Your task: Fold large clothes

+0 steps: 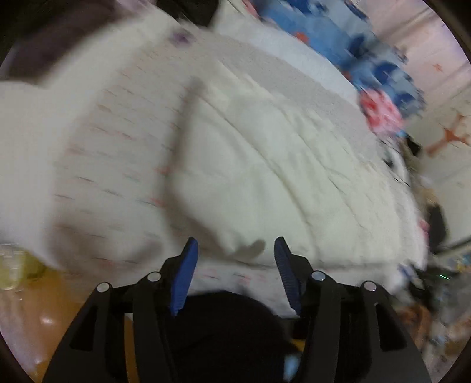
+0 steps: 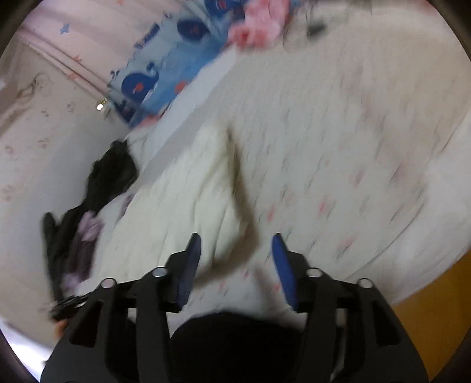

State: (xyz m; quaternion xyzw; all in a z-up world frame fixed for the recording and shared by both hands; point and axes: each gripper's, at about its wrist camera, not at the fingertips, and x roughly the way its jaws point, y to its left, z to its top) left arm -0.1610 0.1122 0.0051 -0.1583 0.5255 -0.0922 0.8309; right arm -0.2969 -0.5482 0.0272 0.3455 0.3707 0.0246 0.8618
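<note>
A large cream quilted garment (image 1: 265, 165) lies spread on a bed sheet (image 1: 117, 132) that is white with small pink marks. My left gripper (image 1: 235, 244) hovers above the garment's near corner, open, with nothing between its blue pads. In the right wrist view the same garment (image 2: 182, 200) lies left of centre on the sheet (image 2: 338, 147), with one edge casting a dark fold line. My right gripper (image 2: 237, 238) is open above that edge and holds nothing. Both views are blurred.
A blue whale-print blanket (image 2: 153, 73) and a pink fluffy item (image 2: 259, 26) lie at the far side of the bed. Dark clothes (image 2: 103, 176) are heaped at the bed's left edge by the wall. Orange wooden floor (image 2: 435, 309) shows beside the bed.
</note>
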